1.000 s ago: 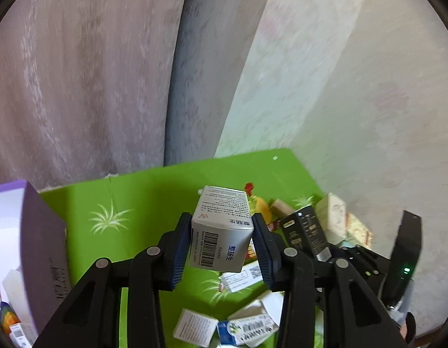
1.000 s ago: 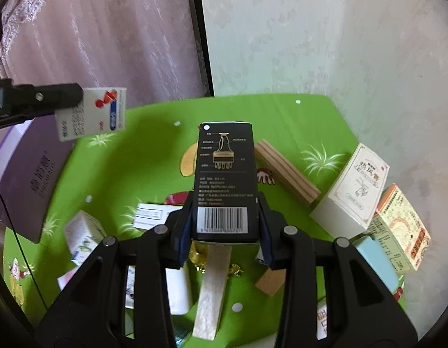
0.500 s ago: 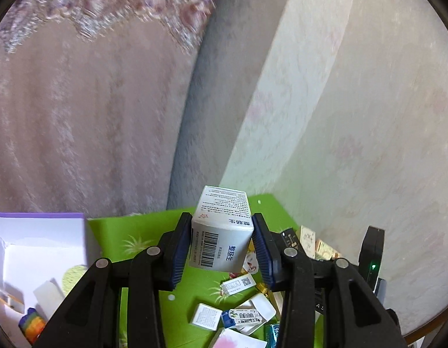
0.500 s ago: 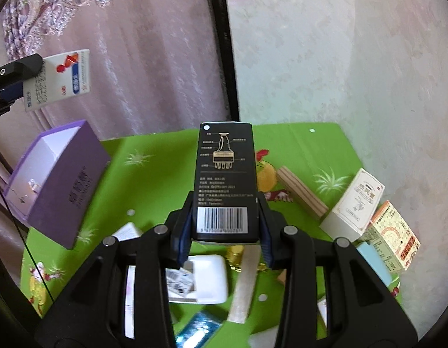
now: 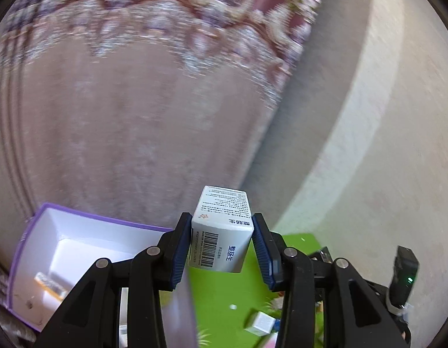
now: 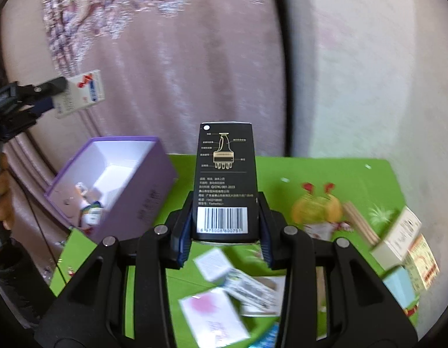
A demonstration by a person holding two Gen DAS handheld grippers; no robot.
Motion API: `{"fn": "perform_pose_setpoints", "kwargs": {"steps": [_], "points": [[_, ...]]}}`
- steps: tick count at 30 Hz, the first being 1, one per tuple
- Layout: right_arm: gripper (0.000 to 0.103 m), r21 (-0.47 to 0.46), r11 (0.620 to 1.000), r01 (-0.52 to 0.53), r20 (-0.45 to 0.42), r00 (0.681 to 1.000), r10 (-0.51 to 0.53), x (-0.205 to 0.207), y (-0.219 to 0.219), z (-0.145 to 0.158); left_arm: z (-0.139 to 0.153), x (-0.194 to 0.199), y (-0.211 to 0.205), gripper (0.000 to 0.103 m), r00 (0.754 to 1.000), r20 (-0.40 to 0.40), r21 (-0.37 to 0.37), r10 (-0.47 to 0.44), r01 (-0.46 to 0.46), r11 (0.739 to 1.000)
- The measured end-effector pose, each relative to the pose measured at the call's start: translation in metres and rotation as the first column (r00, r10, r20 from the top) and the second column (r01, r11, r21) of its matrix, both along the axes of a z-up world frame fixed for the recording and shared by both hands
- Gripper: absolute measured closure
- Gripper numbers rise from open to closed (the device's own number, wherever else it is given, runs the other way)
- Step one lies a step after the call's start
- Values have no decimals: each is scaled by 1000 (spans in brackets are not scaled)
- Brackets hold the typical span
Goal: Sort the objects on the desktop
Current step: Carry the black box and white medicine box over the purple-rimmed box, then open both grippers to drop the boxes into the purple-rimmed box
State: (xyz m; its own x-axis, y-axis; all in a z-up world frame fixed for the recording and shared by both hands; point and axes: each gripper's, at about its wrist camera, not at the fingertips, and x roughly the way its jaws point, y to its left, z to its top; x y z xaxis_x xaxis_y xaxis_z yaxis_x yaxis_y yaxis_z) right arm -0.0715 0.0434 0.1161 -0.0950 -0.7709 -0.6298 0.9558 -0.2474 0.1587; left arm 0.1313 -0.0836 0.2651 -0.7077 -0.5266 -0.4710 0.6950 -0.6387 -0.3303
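My left gripper is shut on a white medicine box with a barcode, held high above the green table. It also shows in the right wrist view at the far left, above the open purple box. The purple box lies below and left of the left gripper, with small items inside. My right gripper is shut on a tall black box with a gold drawing and a barcode, held above the green table.
Several small boxes and cards lie scattered on the green table: a white box and an orange-patterned box at the right edge, a wooden block, a pink card. A curtain and wall stand behind.
Both grippers have risen with their boxes. The left gripper has moved left to above the purple box. The table sits lower in both views.
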Motion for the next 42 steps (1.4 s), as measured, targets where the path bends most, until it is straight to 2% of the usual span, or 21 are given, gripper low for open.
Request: {"fn": "perform_pose_setpoints", "kwargs": {"steps": [9, 15, 21, 32, 35, 42], "points": [[61, -8, 985, -171, -11, 985, 170, 77, -45, 15, -5, 54, -28, 61, 990, -30, 38, 135, -134, 990], [61, 16, 964, -265, -20, 964, 265, 120, -78, 6, -10, 78, -37, 61, 977, -22, 51, 213, -212, 976], [61, 46, 944, -326, -12, 945, 327, 148, -101, -6, -15, 89, -44, 61, 968, -16, 66, 251, -249, 966], [60, 75, 914, -400, 39, 917, 398, 166, -115, -31, -20, 91, -49, 59, 958, -2, 86, 285, -284, 955], [54, 82, 915, -395, 44, 918, 393, 162, -113, -35, -20, 90, -48, 46, 955, -2, 85, 295, -294, 952], [51, 53, 931, -361, 46, 932, 359, 149, -100, -34, -15, 75, -39, 45, 974, -4, 69, 226, -225, 972]]}}
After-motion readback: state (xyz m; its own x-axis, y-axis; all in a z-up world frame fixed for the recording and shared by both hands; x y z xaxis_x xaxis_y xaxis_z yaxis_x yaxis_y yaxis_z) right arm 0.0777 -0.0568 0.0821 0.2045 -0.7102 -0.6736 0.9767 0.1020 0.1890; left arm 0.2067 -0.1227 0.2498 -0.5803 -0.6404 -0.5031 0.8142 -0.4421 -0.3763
